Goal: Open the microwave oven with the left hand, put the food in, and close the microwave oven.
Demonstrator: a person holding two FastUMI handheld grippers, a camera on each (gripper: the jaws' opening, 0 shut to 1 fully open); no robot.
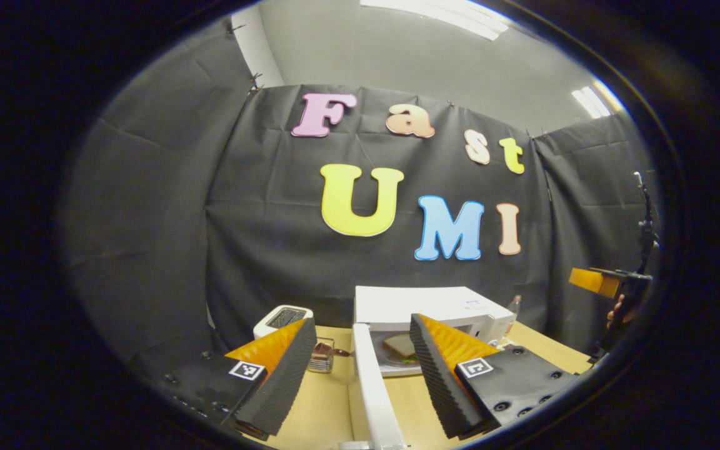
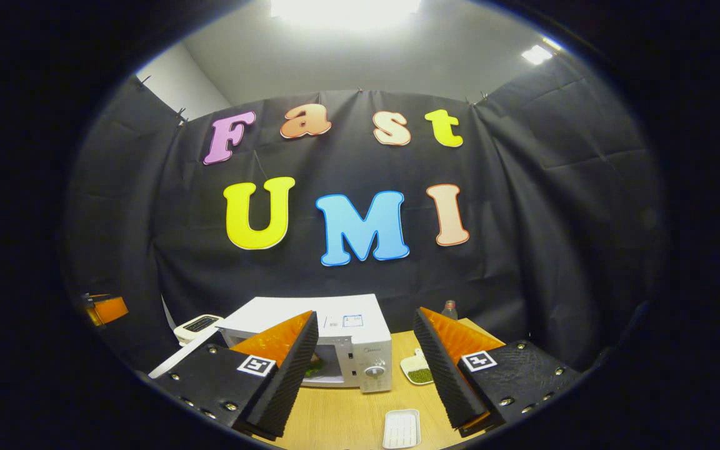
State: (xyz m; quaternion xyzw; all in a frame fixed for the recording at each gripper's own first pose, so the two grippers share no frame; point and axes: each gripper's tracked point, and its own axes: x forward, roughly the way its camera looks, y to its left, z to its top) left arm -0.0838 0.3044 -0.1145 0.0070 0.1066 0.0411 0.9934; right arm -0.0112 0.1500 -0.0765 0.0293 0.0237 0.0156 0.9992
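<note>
A: How are the tools seen to stand?

B: The left gripper (image 1: 360,369) is held with its fingers spread apart, nothing clamped; the edge of the open microwave door (image 1: 375,394) is seen between them, whether touched cannot be told. The right gripper (image 2: 366,369) is likewise spread and empty.

A: And the food?

B: A sandwich (image 1: 400,347) is seen already laid inside the microwave oven (image 1: 422,306), which stands on the wooden table (image 2: 347,412), a toaster (image 1: 282,319) to its left. Near the front, a white tray (image 2: 402,429) lies bare; a dish of something green (image 2: 421,374) sits right of the oven.

A: What is judged left?

B: Opening and loading appear done; only the closing remains.
</note>
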